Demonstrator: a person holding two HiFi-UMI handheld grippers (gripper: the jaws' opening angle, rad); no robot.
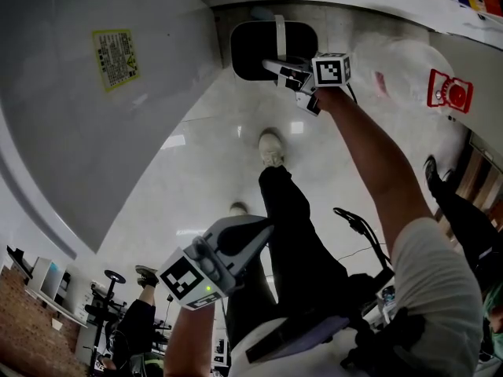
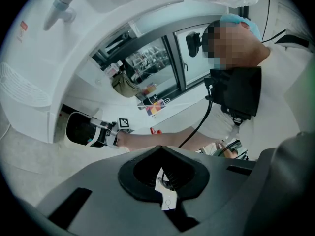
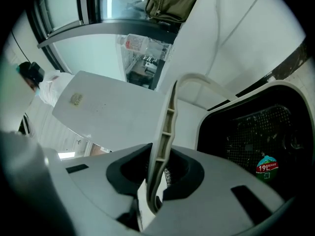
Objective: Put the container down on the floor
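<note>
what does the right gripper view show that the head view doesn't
Only the right gripper view: the right gripper with jaws pressed on the handle, a round sticker on the container, a bottle in the background. Only the head view: the left gripper, a shoe, a yellow label. Both: the black container and its pale handle.

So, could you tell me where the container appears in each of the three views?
Head view: container at top centre, ahead of the outstretched arm.
Left gripper view: container small, at lower left.
Right gripper view: container fills the right side, dark inside facing the camera.
Shared landmark: the right claw, shut on the container's white handle, shows in all three.
</note>
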